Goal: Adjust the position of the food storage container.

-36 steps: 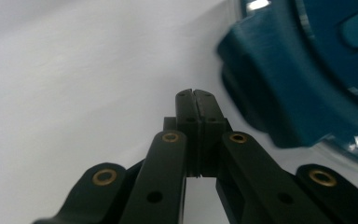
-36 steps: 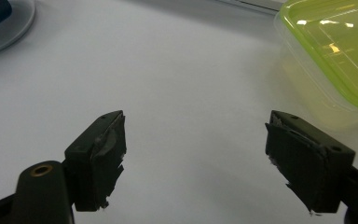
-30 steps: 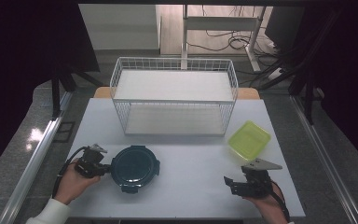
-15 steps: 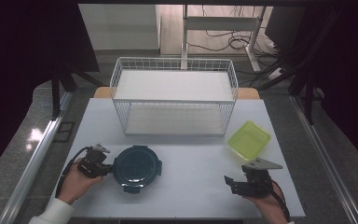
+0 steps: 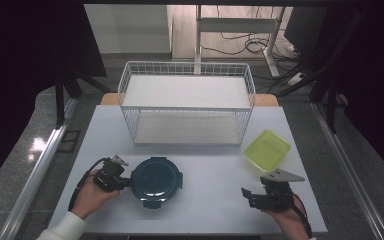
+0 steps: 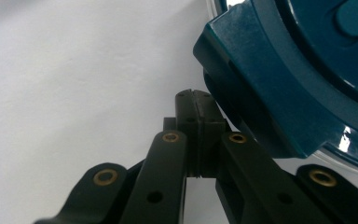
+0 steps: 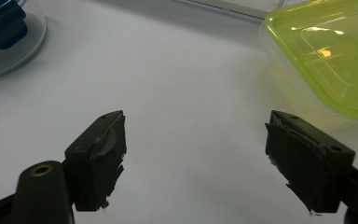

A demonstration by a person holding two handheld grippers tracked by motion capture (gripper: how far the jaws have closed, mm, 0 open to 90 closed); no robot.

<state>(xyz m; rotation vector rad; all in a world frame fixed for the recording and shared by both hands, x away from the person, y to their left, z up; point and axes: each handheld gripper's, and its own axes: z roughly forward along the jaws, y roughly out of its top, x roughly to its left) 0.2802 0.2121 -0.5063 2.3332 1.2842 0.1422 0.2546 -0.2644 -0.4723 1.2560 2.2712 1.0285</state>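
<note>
A round dark teal lidded container [image 5: 156, 181] sits on the white table near its front left. My left gripper [image 5: 121, 181] is shut with nothing between its jaws, its tips right against the container's left clip. In the left gripper view the closed left gripper [image 6: 196, 95] sits under the teal clip [image 6: 265, 88]. My right gripper [image 5: 248, 196] rests open at the front right of the table. In the right gripper view the right gripper [image 7: 193, 154] has bare table between its jaws, with the yellow-green container [image 7: 326, 51] just beyond.
A white wire basket [image 5: 187, 102] stands at the back middle of the table [image 5: 210, 170]. The yellow-green square container [image 5: 267, 149] lies to its front right, just beyond my right hand. Dark floor and metal rails flank the table.
The left gripper has edged right, closer against the teal container's clip. The right gripper has stayed where it was.
</note>
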